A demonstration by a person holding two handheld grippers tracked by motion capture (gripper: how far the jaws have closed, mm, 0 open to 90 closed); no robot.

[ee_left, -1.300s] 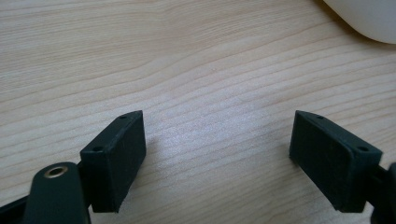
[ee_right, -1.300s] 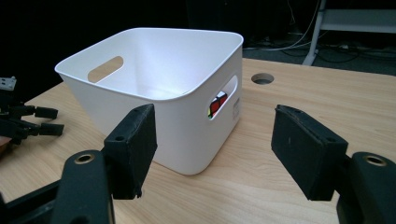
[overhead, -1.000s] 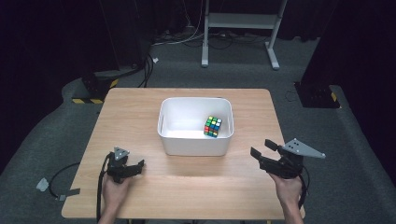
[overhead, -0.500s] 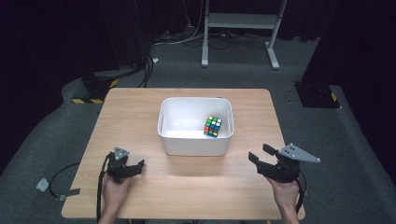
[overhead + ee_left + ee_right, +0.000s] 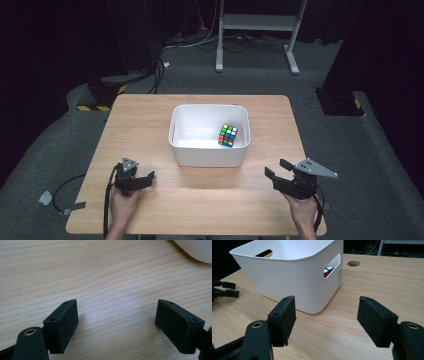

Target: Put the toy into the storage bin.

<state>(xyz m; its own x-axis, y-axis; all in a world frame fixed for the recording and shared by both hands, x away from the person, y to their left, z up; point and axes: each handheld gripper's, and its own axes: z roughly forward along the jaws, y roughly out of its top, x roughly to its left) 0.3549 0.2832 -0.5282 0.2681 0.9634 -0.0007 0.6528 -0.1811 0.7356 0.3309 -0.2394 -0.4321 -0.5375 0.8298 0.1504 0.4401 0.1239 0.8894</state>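
Note:
A multicoloured puzzle cube (image 5: 227, 135) lies in the right half of a white plastic bin (image 5: 207, 155) at the middle of the wooden table (image 5: 150, 130). In the right gripper view the cube (image 5: 328, 270) peeks through the handle slot of the bin (image 5: 294, 280). My left gripper (image 5: 147, 177) rests low over the table's front left, open, with bare wood between its pads (image 5: 116, 315). My right gripper (image 5: 276, 168) sits at the front right, open and holding nothing (image 5: 327, 312), aimed at the bin's near corner. A corner of the bin (image 5: 197, 250) shows in the left gripper view.
A round cable hole (image 5: 353, 263) is cut in the tabletop beyond the bin. The left gripper (image 5: 224, 290) shows at the far left of the right gripper view. A white metal stand (image 5: 257, 35) and cables lie on the grey floor behind the table.
My right gripper has sunk a little toward the tabletop and drawn slightly nearer the front edge. The left gripper, the bin and the cube have stayed put.

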